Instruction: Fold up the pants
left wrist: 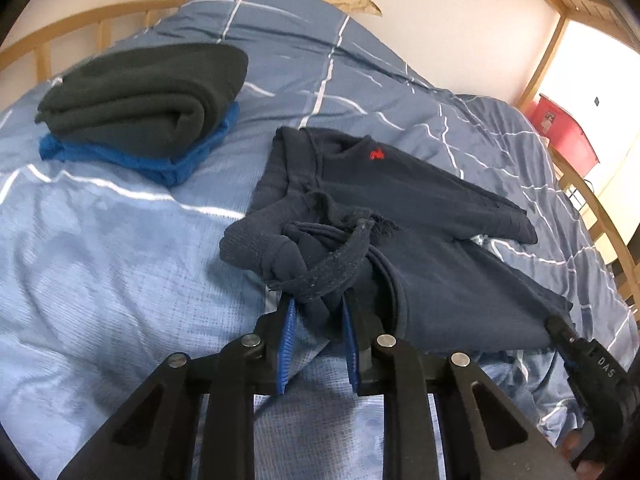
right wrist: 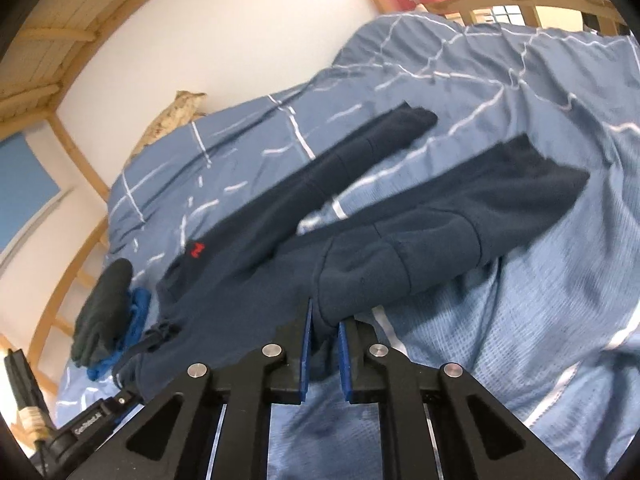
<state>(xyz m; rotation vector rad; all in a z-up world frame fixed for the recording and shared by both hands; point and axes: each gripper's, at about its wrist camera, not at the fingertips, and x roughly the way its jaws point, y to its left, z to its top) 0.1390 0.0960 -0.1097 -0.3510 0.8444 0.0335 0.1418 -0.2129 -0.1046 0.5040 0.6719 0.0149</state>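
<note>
Navy pants [left wrist: 420, 216] with a small red logo [left wrist: 376, 155] lie on the blue bed. My left gripper [left wrist: 318, 312] is shut on the bunched waistband with its drawstring. My right gripper [right wrist: 325, 320] is shut on the near leg's side edge and lifts it a little. In the right wrist view the pants [right wrist: 280, 240] stretch away with both legs spread apart, the far leg [right wrist: 360, 148] flat on the duvet. The right gripper also shows at the left wrist view's right edge [left wrist: 560, 330], holding the fabric.
A folded stack, dark grey garment [left wrist: 148, 96] on a bright blue one [left wrist: 160, 164], lies on the bed to the left. The blue duvet [left wrist: 120, 260] with white lines covers the bed. Wooden bed rails [left wrist: 592, 208] and a red bin [left wrist: 568, 128] stand at the right.
</note>
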